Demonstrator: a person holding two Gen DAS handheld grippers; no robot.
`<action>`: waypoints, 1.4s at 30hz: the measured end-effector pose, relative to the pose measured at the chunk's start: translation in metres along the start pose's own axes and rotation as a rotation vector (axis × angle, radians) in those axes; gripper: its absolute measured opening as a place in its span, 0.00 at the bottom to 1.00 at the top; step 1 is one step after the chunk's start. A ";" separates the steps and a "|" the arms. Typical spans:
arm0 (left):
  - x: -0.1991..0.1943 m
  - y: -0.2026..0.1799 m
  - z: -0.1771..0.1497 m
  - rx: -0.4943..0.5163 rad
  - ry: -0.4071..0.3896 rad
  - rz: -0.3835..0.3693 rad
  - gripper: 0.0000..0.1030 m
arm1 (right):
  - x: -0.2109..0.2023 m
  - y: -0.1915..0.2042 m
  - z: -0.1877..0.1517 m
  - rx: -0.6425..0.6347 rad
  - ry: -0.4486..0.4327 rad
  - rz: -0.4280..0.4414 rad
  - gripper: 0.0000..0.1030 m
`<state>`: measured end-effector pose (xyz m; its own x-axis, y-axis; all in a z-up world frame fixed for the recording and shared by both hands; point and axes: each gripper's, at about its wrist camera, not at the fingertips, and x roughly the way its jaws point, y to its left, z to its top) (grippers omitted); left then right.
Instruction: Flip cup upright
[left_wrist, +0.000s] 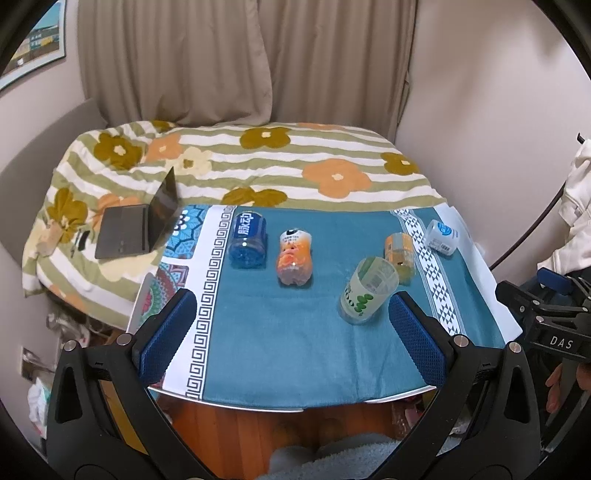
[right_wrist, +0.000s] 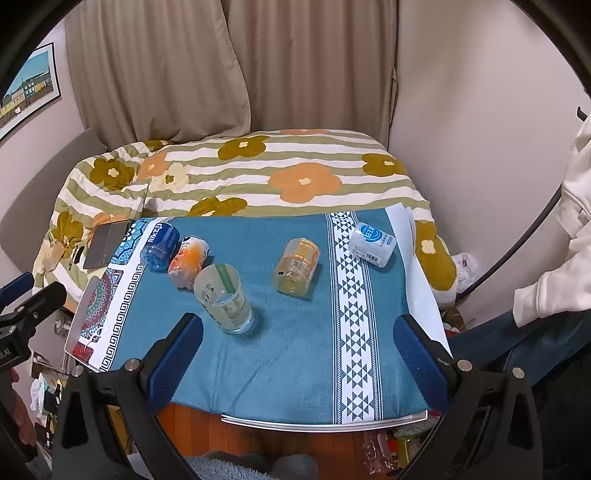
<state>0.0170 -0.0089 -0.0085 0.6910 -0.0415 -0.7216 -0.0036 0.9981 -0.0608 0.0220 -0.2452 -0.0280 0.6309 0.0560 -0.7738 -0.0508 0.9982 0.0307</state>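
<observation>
A clear plastic cup with a green label stands upright, mouth up, on the blue tablecloth. It also shows in the right wrist view. My left gripper is open and empty, held over the near half of the table; the cup stands just beyond its right finger. My right gripper is open and empty, with the cup just beyond its left finger.
Lying on the cloth are a blue bottle, an orange-and-white bottle, a yellow bottle and a small white bottle. A laptop sits on the flowered bed behind. The table's front edge is near.
</observation>
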 end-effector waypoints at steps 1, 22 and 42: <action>0.000 0.000 0.000 0.000 0.000 -0.001 1.00 | 0.000 0.001 0.000 0.000 0.001 -0.001 1.00; 0.000 -0.007 0.000 0.013 -0.005 0.007 1.00 | 0.001 -0.006 -0.003 -0.008 0.006 -0.015 1.00; -0.001 -0.001 0.008 0.009 -0.024 0.029 1.00 | 0.004 -0.002 -0.004 -0.017 0.002 -0.031 1.00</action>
<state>0.0218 -0.0096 -0.0026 0.7079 -0.0112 -0.7063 -0.0179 0.9993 -0.0337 0.0212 -0.2467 -0.0336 0.6311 0.0245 -0.7753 -0.0439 0.9990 -0.0042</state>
